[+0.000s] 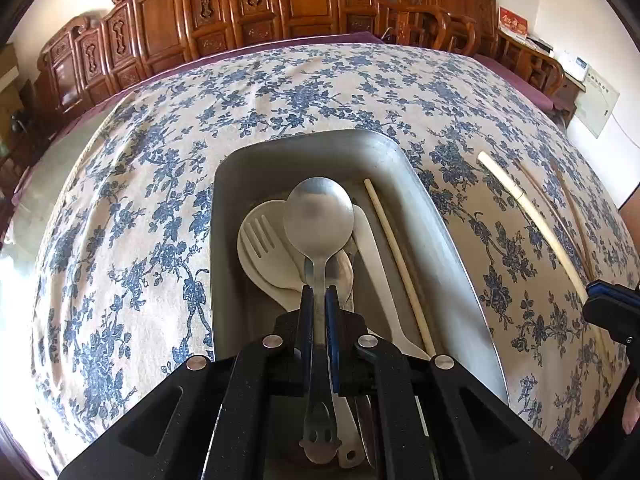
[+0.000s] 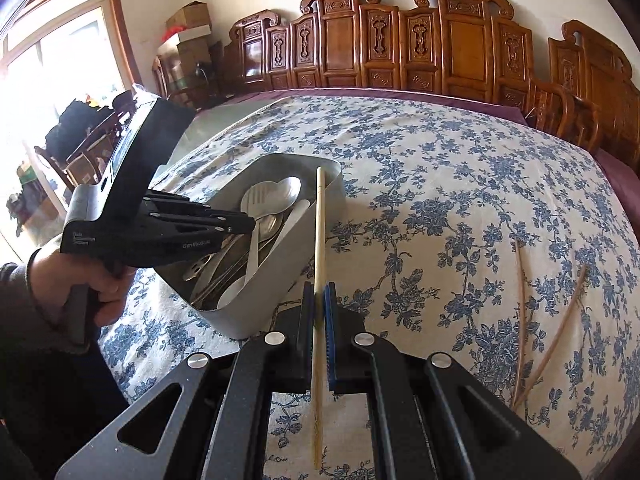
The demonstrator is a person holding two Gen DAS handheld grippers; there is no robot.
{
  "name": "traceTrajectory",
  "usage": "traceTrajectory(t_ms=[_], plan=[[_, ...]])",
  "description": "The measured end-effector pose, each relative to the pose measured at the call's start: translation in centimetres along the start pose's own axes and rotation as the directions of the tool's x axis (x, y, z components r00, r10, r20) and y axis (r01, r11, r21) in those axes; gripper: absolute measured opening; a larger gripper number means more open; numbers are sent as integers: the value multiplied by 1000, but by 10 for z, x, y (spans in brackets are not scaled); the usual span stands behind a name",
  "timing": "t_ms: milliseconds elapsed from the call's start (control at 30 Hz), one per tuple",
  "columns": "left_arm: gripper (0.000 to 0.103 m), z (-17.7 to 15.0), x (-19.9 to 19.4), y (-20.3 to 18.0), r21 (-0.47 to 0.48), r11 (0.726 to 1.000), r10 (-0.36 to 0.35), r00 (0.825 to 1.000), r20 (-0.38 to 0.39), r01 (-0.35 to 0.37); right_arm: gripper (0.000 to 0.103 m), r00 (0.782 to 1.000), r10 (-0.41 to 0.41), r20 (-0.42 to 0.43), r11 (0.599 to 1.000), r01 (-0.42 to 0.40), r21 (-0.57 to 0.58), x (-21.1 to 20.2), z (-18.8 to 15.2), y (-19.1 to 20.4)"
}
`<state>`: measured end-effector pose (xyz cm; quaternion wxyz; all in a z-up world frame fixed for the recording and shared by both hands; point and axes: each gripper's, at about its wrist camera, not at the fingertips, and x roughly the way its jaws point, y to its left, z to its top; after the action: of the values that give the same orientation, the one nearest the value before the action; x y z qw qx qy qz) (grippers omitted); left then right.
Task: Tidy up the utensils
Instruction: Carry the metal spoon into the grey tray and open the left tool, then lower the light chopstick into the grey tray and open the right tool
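Observation:
My left gripper (image 1: pixel 319 294) is shut on the handle of a metal spoon (image 1: pixel 319 218) and holds it over the grey metal tray (image 1: pixel 448 240). In the tray lie a white plastic fork (image 1: pixel 260 240), a white spoon, a white knife (image 1: pixel 372 256), another metal spoon and one pale chopstick (image 1: pixel 396 256). My right gripper (image 2: pixel 319 292) is shut on a pale chopstick (image 2: pixel 319 216) and holds it just right of the tray (image 2: pixel 280 280), its tip near the tray's far corner. The left gripper (image 2: pixel 240 224) also shows in the right wrist view, over the tray.
The table wears a blue floral cloth (image 2: pixel 460 184). Two thin brown chopsticks (image 2: pixel 548 320) lie on it to the right. Carved wooden chairs (image 2: pixel 400 40) line the far edge. A window and cardboard boxes are at the left.

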<state>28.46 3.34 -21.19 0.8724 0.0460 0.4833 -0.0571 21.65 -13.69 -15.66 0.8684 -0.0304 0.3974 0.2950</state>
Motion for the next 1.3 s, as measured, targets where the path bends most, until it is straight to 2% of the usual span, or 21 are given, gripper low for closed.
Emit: traceTrajectory(t_ms=[133,367,767,1300], plan=[[6,1,-1,3,-19,1000,-10,1000,-3,10,6,1000,-9,-9,1000,9,12,4,1,1],[7,1,-20,10,-34,999,-23,999,46,24,6,1000,-13,-10,1000,13,11,12,7,7],[7,2,-47,33,-62,997,-37,993,111,44,6,1000,9,1,999,-9,44,25,36,23],[7,3,-61,61,-111,993,-13,989,147,30,6,997,62,-48,991,-56,126,80,57,55]])
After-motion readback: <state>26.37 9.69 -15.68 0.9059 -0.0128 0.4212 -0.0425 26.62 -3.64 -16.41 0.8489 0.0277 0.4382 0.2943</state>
